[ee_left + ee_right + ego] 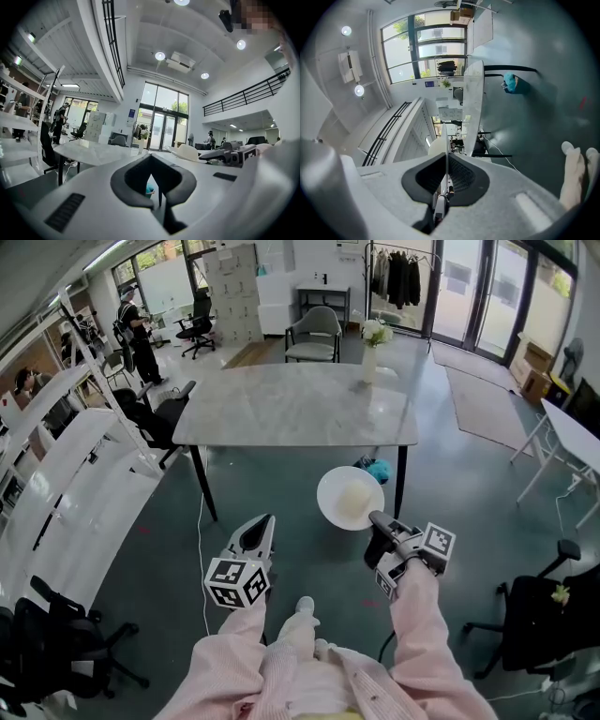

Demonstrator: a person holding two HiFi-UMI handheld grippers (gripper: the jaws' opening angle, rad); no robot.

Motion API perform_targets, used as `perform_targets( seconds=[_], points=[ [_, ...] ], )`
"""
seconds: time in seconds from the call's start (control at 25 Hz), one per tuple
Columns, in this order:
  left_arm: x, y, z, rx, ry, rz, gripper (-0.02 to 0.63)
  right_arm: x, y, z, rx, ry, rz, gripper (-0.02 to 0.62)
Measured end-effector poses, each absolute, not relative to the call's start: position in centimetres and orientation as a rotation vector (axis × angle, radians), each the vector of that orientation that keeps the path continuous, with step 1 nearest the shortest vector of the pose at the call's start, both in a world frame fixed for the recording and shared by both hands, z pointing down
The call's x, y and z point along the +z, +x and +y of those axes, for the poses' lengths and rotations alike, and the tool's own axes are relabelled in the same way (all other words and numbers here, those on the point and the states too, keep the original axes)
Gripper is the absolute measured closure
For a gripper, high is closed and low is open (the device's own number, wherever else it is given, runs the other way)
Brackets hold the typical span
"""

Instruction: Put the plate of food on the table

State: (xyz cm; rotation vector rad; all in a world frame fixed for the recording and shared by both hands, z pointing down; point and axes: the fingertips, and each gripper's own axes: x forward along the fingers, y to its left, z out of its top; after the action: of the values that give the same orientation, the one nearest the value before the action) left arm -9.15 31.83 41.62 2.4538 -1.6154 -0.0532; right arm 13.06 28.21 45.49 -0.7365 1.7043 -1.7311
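Observation:
A white plate [350, 498] with a pale mound of food [357, 493] hangs over the floor, just in front of the marble table [295, 404]. My right gripper [382, 524] is shut on the plate's near rim. In the right gripper view the plate [441, 143] runs edge-on between the pads, with the table [472, 93] beyond. My left gripper [260, 526] floats left of the plate, shut and holding nothing. From the left gripper view [151, 161] the plate [187, 151] and the right gripper [227, 152] show at the right.
A vase of flowers [372, 341] stands near the table's far right corner. A teal thing [378, 470] lies on the floor under the table. White shelving [66, 474] lines the left. Black office chairs stand at lower left [56, 634] and lower right [539, 610].

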Motion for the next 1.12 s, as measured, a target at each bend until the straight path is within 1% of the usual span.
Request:
perform_targets(
  seconds=[0.24,0.6,1.12],
  points=[
    [42.4,-9.8,27.1,-0.048,2.449,-1.608,0.609,46.3,12.3,23.8,-1.738,-0.737,1.707,0.577],
    [43.8,-10.6,16.1,-0.033,2.447,-1.546,0.609,47.6,10.7,13.9,-1.757,-0.760,1.679,0.577],
    [43.5,-13.2,1.9,-0.038,2.467,-1.480,0.609,48.2,8.0,1.3,-1.748,-0.790,1.628,0.576]
  ],
)
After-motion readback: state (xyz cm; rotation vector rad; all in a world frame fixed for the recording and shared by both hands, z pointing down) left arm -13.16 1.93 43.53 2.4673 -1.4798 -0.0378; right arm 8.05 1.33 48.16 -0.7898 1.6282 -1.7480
